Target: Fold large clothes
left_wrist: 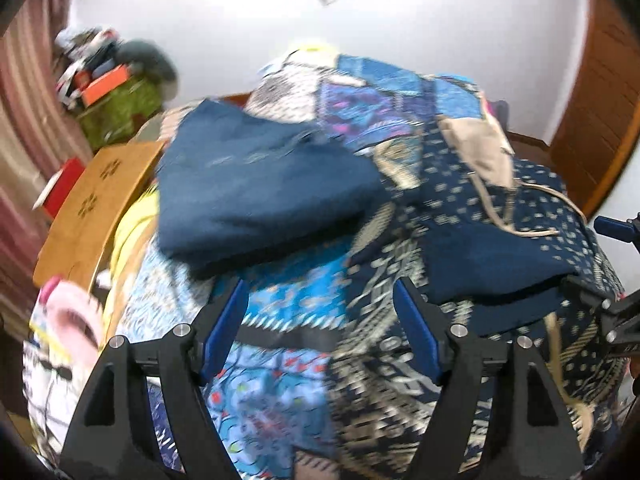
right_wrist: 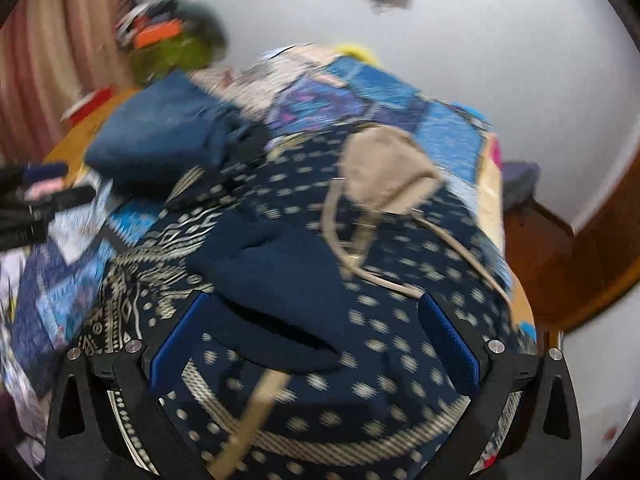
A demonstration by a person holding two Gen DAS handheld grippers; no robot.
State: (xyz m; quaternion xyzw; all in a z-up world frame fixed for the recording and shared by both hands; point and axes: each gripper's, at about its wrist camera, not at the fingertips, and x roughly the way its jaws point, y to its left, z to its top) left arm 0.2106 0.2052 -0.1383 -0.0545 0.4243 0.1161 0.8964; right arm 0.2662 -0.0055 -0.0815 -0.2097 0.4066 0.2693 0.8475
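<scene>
The left gripper (left_wrist: 320,336) stood with its blue-padded jaws spread wide and nothing between them, hanging over the bright blue patchwork bedspread (left_wrist: 288,300); the right gripper (right_wrist: 316,344) was likewise spread and empty, poised above the dark navy printed garment with pale dots and a cream geometric border (right_wrist: 400,344). That garment, the task's thing, lay spread across the bed nearest the right gripper, with a plain navy flap (right_wrist: 280,280) doubled over its middle and a beige cloth piece with trailing drawstrings (right_wrist: 384,168) resting on it farther back. Beyond, to the left, a plain navy folded cloth (left_wrist: 256,184) sat apart on the bedspread, seemingly finished. A wooden board with cut-out patterns (left_wrist: 96,196) lay at the bed's left edge, and a cluttered green-covered stand (left_wrist: 120,100) stood against the white wall.

Both views were blurred. To do the next fold well, I judge each gripper should take one near corner of the dotted garment, pinching only its top layer, and the strings should be tucked clear first, or they may drag the crease crooked
</scene>
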